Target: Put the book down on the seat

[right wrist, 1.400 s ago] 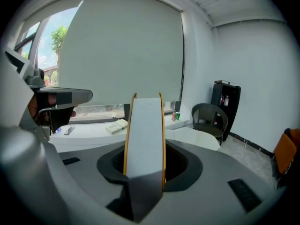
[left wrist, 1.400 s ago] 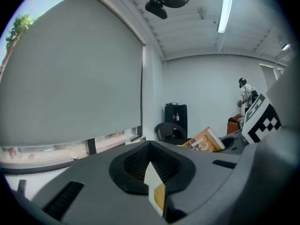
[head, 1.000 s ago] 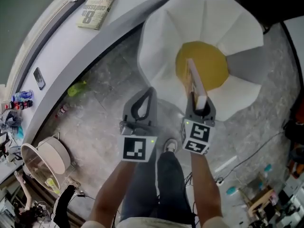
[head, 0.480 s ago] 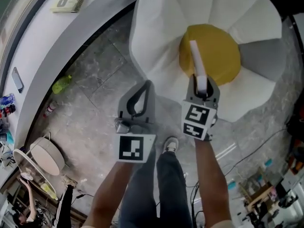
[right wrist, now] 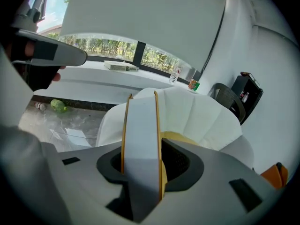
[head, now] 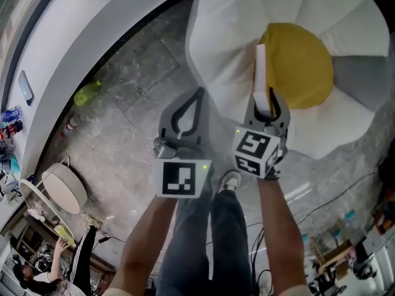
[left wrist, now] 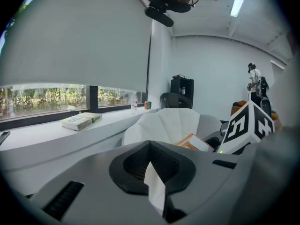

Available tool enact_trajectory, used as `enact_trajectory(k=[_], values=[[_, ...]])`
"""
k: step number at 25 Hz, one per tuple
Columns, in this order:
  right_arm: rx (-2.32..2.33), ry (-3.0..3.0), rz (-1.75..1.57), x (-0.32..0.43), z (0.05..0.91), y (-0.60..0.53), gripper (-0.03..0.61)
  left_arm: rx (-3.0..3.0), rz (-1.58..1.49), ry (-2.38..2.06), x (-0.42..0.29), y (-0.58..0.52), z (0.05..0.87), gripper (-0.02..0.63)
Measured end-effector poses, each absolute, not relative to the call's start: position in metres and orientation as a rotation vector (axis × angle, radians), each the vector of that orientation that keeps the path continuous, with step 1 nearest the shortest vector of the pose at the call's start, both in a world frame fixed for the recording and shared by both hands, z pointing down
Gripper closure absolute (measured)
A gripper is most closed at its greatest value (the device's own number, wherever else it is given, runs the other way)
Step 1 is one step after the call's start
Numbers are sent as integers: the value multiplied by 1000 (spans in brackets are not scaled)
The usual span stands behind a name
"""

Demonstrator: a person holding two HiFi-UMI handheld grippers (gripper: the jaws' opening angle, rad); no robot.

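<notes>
Grey stone floor (head: 123, 85), curved white desk (head: 80, 36) behind. Right tongs (head: 264, 102) clamp the book (head: 260, 73) on edge, spine gripped, over the near edge of the white petal seat's (head: 228, 36) yellow cushion (head: 302, 60). Left tongs (head: 197, 94) closed, empty, beside them over the floor.

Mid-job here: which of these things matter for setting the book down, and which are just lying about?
Job:
book
right gripper, clamping it
flower-shaped seat

Lying about:
second book on the ledge
phone, also there
green object on the floor
</notes>
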State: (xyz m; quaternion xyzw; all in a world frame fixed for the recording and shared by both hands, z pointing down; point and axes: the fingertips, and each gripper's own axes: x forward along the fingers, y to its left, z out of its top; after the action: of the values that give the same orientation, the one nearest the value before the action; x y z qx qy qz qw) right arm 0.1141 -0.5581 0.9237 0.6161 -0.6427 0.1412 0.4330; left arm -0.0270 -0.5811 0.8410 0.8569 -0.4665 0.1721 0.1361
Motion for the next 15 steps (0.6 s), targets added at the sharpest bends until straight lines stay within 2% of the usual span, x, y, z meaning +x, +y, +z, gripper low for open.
enact_trajectory(k=[7,12,15], values=[[1415,-1573,296,84,946,-561,416,2478,529,-1404,-49,-582,855,607],[1318,-1578,293,50,968,-548,337,2465,557,-1424,-72,-579,868,607],[1286,-1583,288,32,980,-542,312,2416,513,-1462,-89,-575,872,607]])
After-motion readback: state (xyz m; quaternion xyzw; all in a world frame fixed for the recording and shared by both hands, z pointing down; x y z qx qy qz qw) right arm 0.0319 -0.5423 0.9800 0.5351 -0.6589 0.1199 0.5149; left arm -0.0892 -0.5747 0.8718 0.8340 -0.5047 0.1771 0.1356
